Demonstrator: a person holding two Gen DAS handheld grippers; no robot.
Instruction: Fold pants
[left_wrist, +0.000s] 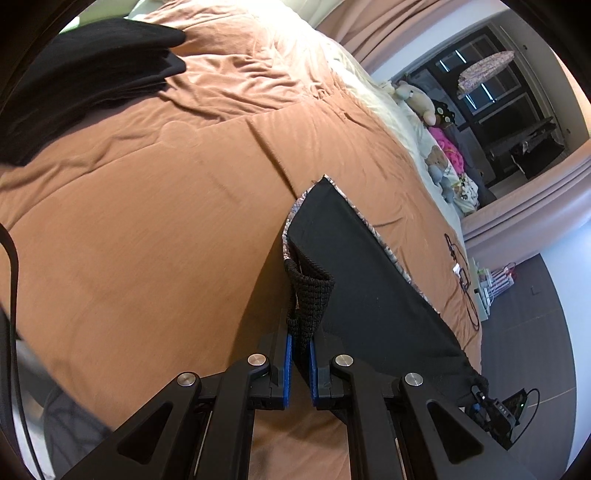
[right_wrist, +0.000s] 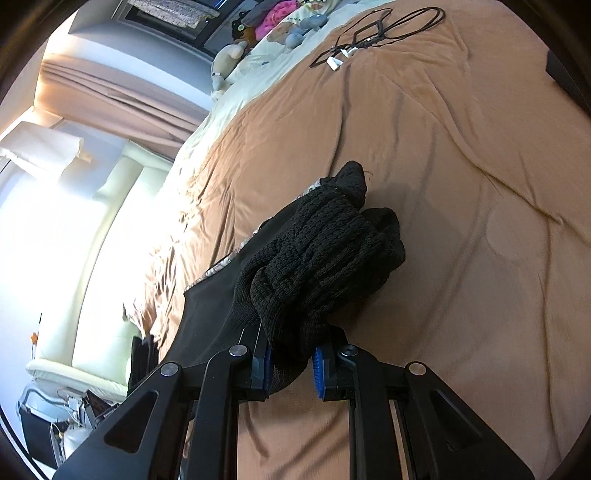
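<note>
- the left tool (left_wrist: 301, 354) is narrowed on a fold of black knit fabric, the blue pads (left_wrist: 288, 369) pressing it from both sides; this is part of the black pants (left_wrist: 354, 280).
- in the left wrist view the pants stretch away from the tool as a flat dark panel over the brown bedspread (left_wrist: 147, 240), with a patterned grey trim (left_wrist: 395, 258) running along the panel's far edge and corner.
- the right tool (right_wrist: 291, 363) is closed on a thick bunch of the same pants (right_wrist: 317, 254), a coarse open-knit black wad bulging out past the blue pads (right_wrist: 318, 373).
- from the right wrist view the smoother dark part of the garment trails off to the left of the bunch, lying on the bedspread (right_wrist: 461, 221) in the middle of the bed.
- a second pile of black cloth (left_wrist: 81, 81) lies on the bed near its far left corner in the left wrist view, well apart from the held pants.
- black cables with a white plug (right_wrist: 369, 37) lie on the bedspread near the cream sheet edge, well apart from the pants.
- stuffed toys (left_wrist: 417, 99) sit in a row along the cream side of the bed.
- no brand, label or writing can be read on the pants or the tools; a small device (left_wrist: 498, 410) at the lower right of the left wrist view bears marks too small to tell.
</note>
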